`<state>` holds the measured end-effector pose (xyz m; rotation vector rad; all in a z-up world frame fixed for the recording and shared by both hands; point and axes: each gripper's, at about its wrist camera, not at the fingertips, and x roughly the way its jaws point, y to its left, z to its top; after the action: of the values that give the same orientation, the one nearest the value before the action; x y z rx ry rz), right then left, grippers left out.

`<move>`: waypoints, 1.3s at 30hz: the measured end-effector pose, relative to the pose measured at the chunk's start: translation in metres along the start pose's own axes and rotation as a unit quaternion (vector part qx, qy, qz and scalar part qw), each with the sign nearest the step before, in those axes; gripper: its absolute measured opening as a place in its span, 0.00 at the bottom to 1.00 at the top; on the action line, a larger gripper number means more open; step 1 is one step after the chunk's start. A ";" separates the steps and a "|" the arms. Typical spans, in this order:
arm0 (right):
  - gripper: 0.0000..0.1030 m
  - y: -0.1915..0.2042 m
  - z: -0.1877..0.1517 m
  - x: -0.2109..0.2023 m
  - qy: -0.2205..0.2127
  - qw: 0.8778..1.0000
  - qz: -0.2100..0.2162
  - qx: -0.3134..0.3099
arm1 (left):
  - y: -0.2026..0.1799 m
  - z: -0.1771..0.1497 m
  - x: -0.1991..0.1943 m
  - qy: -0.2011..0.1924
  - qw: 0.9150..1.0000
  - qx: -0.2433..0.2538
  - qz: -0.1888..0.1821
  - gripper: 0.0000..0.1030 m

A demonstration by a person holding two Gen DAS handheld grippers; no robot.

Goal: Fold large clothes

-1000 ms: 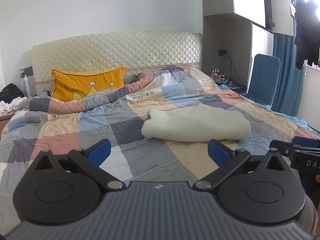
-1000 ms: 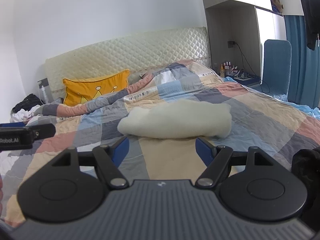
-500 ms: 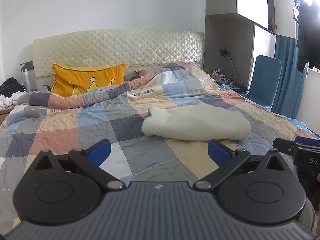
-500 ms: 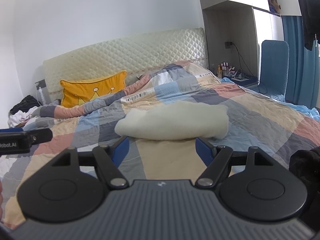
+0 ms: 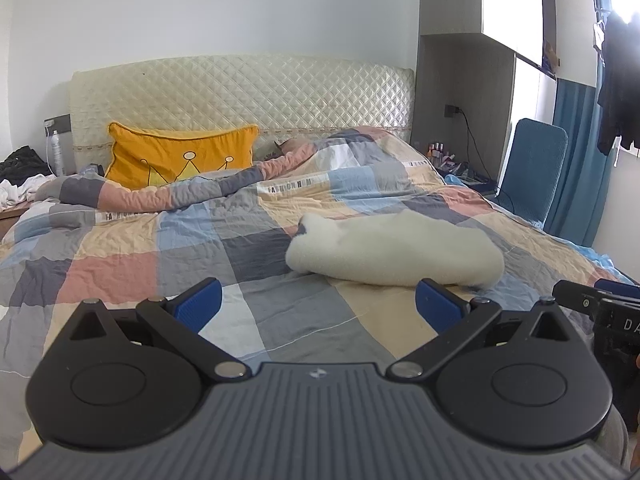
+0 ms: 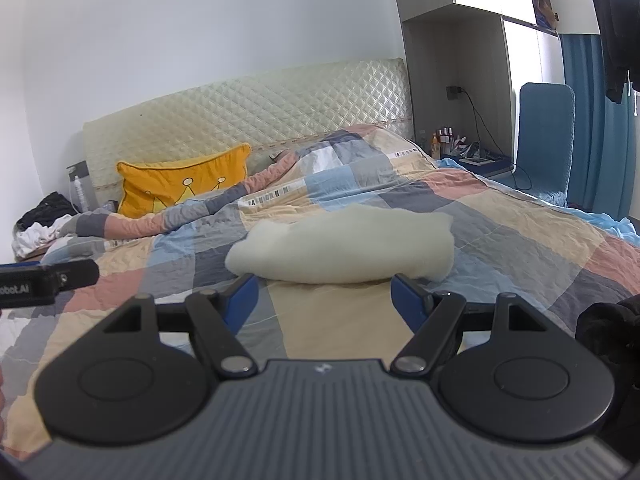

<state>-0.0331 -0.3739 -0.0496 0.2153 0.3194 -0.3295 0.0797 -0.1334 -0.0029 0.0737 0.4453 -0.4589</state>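
Observation:
A cream fleece garment (image 5: 394, 250) (image 6: 344, 246) lies folded into a thick bundle on the checked quilt (image 5: 180, 248) (image 6: 520, 236), in the middle of the bed. In the left wrist view my left gripper (image 5: 318, 306) stands open, short of the bundle and slightly to its left, with nothing between its blue pads. In the right wrist view my right gripper (image 6: 324, 300) is open too, just short of the bundle's near edge, holding nothing. Each gripper's tip shows at the edge of the other's view.
A yellow cushion with crowns (image 5: 180, 158) (image 6: 184, 178) leans on the quilted headboard (image 5: 240, 92). Clothes are heaped on a bedside table (image 5: 18, 176) at the left. A blue chair (image 5: 534, 168) (image 6: 546, 136), a cluttered shelf and blue curtains stand at the right.
The left wrist view has levelled out from a slight tilt; otherwise the garment and both grippers keep their places.

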 end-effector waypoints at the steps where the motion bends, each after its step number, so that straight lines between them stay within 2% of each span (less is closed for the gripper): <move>1: 0.73 0.000 0.000 0.000 0.000 1.000 -0.001 0.000 | 0.000 0.000 0.000 0.000 1.000 0.001 0.000 1.00; 10: 0.74 -0.003 0.003 -0.003 -0.011 1.000 -0.008 -0.001 | 0.000 0.001 -0.001 -0.001 1.000 0.001 0.000 1.00; 11: 0.77 -0.003 0.003 -0.002 -0.011 1.000 -0.010 -0.002 | 0.000 0.002 -0.001 -0.002 1.000 0.000 0.001 1.00; 13: 0.94 -0.004 0.001 -0.003 -0.015 1.000 -0.016 -0.002 | -0.001 0.001 -0.003 -0.002 1.000 -0.001 0.002 1.00; 15: 1.00 -0.004 0.001 -0.004 -0.020 1.000 -0.020 0.000 | -0.001 0.001 -0.003 -0.002 1.000 -0.001 0.001 1.00; 39: 1.00 0.001 0.002 -0.003 -0.014 1.000 -0.002 0.003 | -0.004 0.004 -0.008 -0.006 1.000 0.003 0.001 1.00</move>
<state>-0.0349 -0.3725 -0.0462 0.2154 0.2922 -0.3375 0.0734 -0.1340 0.0043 0.0772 0.4313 -0.4591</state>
